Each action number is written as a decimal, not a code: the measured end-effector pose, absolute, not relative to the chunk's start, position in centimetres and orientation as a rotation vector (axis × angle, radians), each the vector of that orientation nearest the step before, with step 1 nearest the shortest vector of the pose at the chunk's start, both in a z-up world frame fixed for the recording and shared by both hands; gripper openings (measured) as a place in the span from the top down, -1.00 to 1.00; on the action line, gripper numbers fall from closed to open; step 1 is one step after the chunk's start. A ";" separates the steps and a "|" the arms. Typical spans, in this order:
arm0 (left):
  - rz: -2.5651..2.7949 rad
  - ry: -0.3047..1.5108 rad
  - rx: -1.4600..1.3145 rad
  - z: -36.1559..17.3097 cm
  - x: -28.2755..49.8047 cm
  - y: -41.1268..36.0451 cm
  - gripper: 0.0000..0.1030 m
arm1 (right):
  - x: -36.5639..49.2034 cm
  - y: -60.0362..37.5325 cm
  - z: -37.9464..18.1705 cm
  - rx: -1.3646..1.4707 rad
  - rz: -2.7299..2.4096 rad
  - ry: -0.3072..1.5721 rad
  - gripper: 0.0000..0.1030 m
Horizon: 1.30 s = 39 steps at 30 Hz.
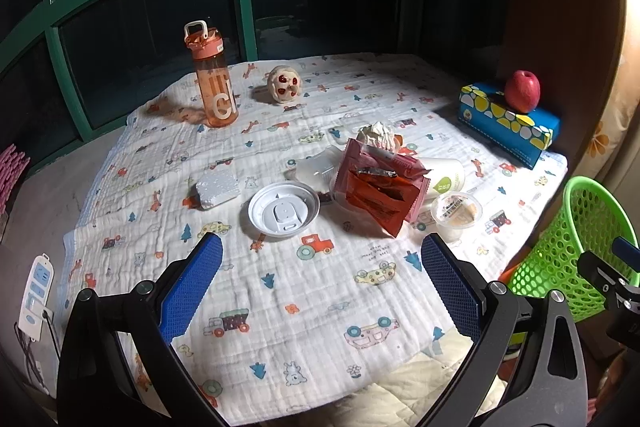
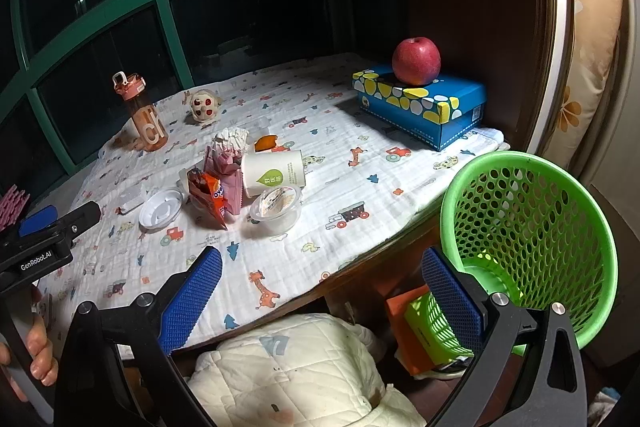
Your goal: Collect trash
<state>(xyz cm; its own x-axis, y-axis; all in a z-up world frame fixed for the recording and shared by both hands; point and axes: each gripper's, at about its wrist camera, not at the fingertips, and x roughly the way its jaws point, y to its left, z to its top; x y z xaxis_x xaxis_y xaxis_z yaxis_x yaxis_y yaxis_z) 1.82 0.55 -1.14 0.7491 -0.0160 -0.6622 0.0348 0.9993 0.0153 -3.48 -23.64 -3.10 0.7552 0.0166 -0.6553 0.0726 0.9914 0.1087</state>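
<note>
Left to right across the table. At far left stands the orange water bottle (image 1: 211, 77), upright, with a small round toy (image 1: 285, 83) just beside it; we judge neither is trash and both are to be left alone.

Next, on the printed cloth (image 1: 280, 307), lies a white foam piece (image 1: 218, 189), then the white plastic lid (image 1: 284, 213), lying apart from the pile. These are the left gripper's (image 1: 320, 287) nearest candidates. Its tongs are spread wide and hold nothing.

At centre is the trash pile: orange snack wrapper (image 1: 380, 195) leaning over a pink wrapper (image 2: 232, 183), a crumpled tissue (image 1: 376, 135) behind, a paper cup (image 2: 274, 173) on its side, and a clear pudding cup (image 2: 276, 211) in front.

Right of centre, an apple (image 2: 416, 61) rests on the blue tissue box (image 2: 420, 107); not trash, we judge.

At far right the green basket (image 2: 528, 247) hangs off the table edge, mouth tilted toward us. The right gripper (image 2: 320, 291) is also spread apart and empty, its right finger just beside the basket rim.

Step in hand, as we read it: first pick. We would take the lid or the pudding cup first, since each stands clear. The lid is flat, so we pinch its raised rim. Wrappers are thin and may slip; close on a fold, not a flat face. Keep the approach low and avoid dragging the cloth.
</note>
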 end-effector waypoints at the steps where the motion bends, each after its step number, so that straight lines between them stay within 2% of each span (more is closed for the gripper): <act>1: -0.027 0.726 0.028 -1.2 2.0 0.5 -0.90 | -3.3 -23.6 -3.1 0.129 -0.030 0.717 -0.88; 25: 0.045 0.756 0.023 -1.5 6.9 3.6 -0.90 | 2.4 -21.9 -4.2 0.066 0.030 0.762 -0.88; 39: 0.075 0.779 -0.004 -2.3 9.1 5.7 -0.90 | 6.4 -20.8 -7.7 0.020 0.105 0.827 -0.88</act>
<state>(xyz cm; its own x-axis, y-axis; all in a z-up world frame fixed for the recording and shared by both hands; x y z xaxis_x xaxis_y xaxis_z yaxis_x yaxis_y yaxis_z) 9.11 5.73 -2.31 0.7094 0.0661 -0.7017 -0.0691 0.9973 0.0241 6.42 -20.80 -7.65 0.6719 0.1011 -0.7337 -0.0857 0.9946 0.0586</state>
